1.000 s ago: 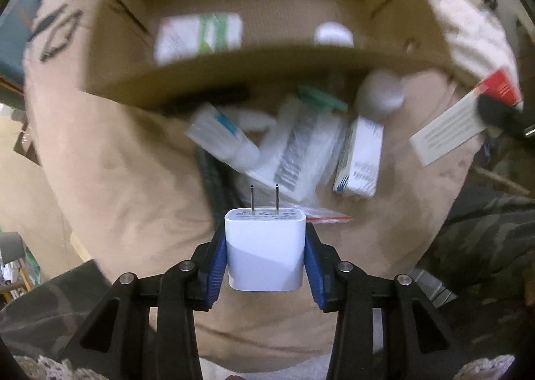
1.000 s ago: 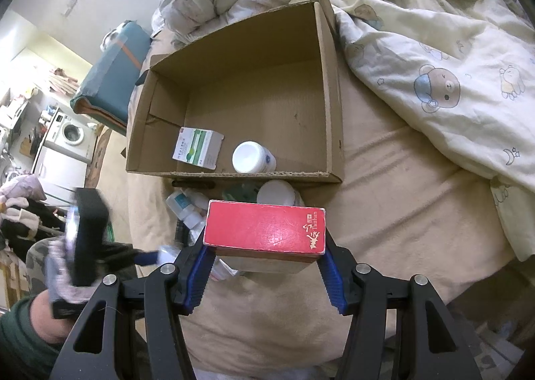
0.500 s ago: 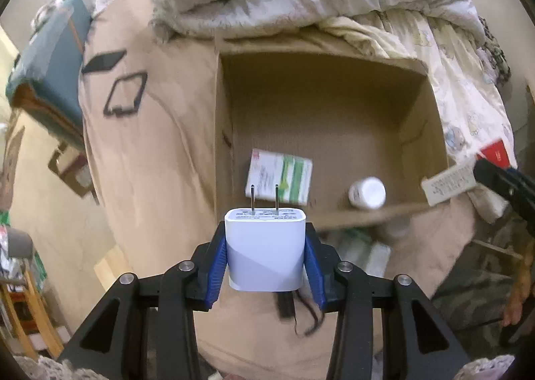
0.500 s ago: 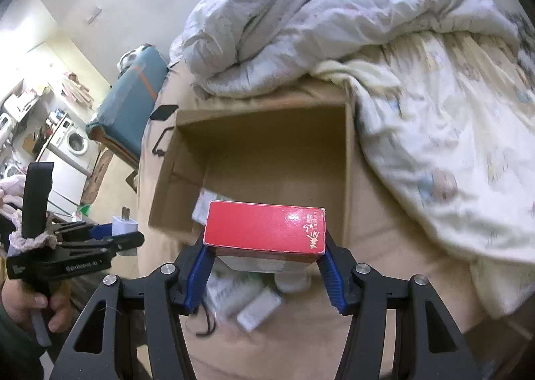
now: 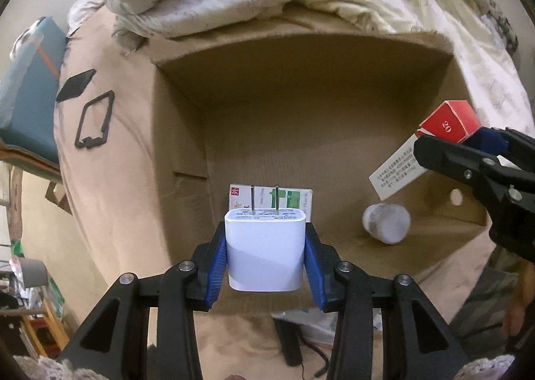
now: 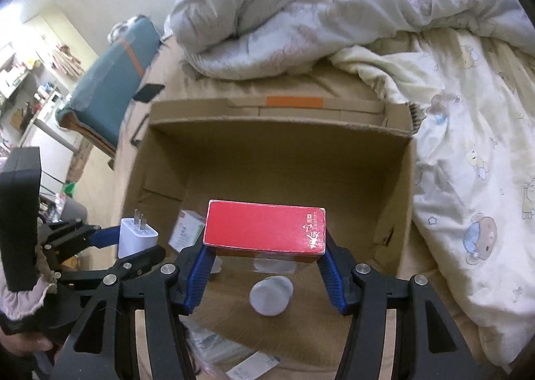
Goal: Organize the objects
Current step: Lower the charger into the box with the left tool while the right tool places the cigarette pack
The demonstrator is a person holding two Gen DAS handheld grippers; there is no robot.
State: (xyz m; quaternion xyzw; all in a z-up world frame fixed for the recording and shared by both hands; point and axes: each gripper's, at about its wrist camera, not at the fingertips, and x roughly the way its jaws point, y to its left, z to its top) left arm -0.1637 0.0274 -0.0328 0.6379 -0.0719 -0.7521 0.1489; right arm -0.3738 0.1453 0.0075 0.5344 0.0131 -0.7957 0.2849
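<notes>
While both claws are held above an open cardboard box (image 5: 301, 132), the scene is framed by a bed (image 6: 351, 89) covered in a tan sheet, on which the box is set. A rumpled white duvet (image 6: 317, 5) is piled beyond the far wall of the box, and a cream quilt with a bear print (image 6: 468, 179) is spread along its right side. A teal cushion (image 6: 110, 79) is seen off the bed's left edge, and a flat black object (image 5: 76, 85) is laid on the sheet to the left of the box.

Inside the box, a white and green carton (image 5: 294, 201) is lying flat near the left wall, and a white bottle (image 5: 386, 223) is lying near the front wall, well apart from the carton. More packets and a dark cable are left on the sheet just in front of the box, though they are partly hidden.

A red box (image 6: 265, 226) is pinched across its short ends by the right claw (image 6: 264, 266), held level over the front part of the cardboard box, with the white bottle seen beneath it. A white plug charger (image 5: 265, 251) is pinched between the blue pads of the left claw (image 5: 265, 259), its two metal prongs pointed away from the camera, at the box's front left corner.
</notes>
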